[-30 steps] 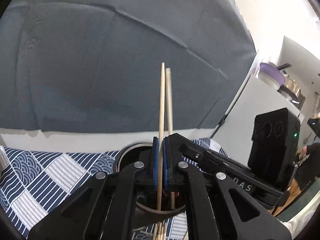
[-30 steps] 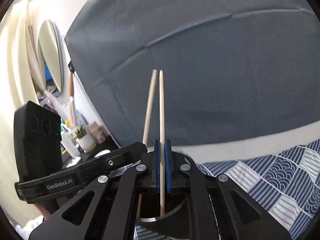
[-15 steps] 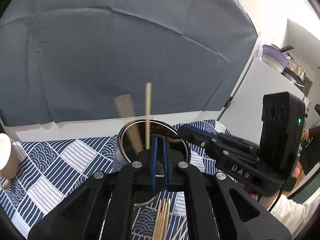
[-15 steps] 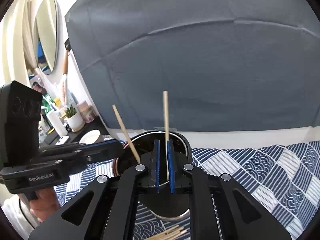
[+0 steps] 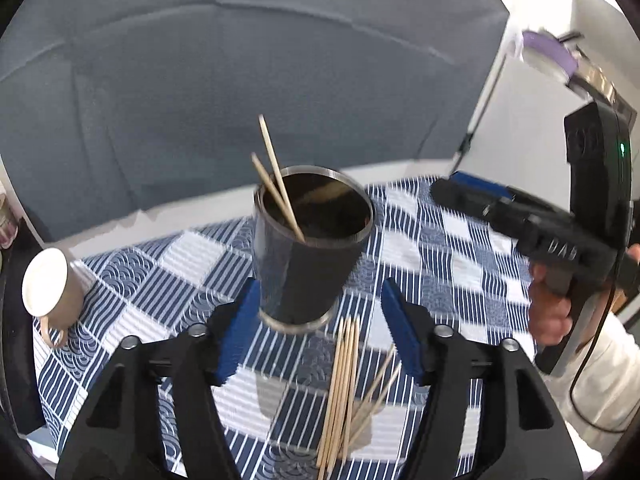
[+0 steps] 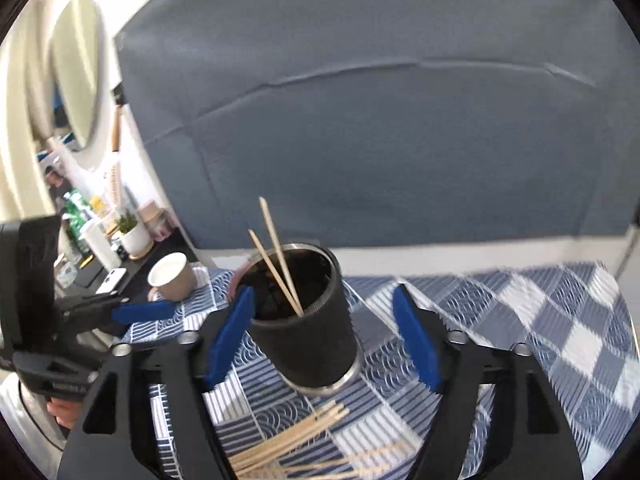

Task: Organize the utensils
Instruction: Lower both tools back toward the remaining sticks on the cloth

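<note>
A black metal-rimmed holder cup (image 5: 308, 256) stands on the blue patterned tablecloth (image 5: 432, 240); it also shows in the right wrist view (image 6: 312, 340). Two wooden chopsticks (image 5: 276, 176) lean inside it, also seen in the right wrist view (image 6: 276, 256). Several loose chopsticks (image 5: 344, 384) lie on the cloth in front of the cup, and in the right wrist view (image 6: 292, 444). My left gripper (image 5: 320, 328) is open and empty, just in front of the cup. My right gripper (image 6: 324, 340) is open and empty, its jaws either side of the cup.
A paper cup (image 5: 52, 288) lies tipped at the left of the cloth; it shows in the right wrist view (image 6: 172, 276). A grey backdrop (image 5: 240, 80) stands behind the table. A side shelf with bottles and a plant pot (image 6: 132, 232) is at far left.
Both grippers let go of their chopsticks, which dropped into the cup. Both jaws opened wide and both grippers pulled back and up from the cup.
</note>
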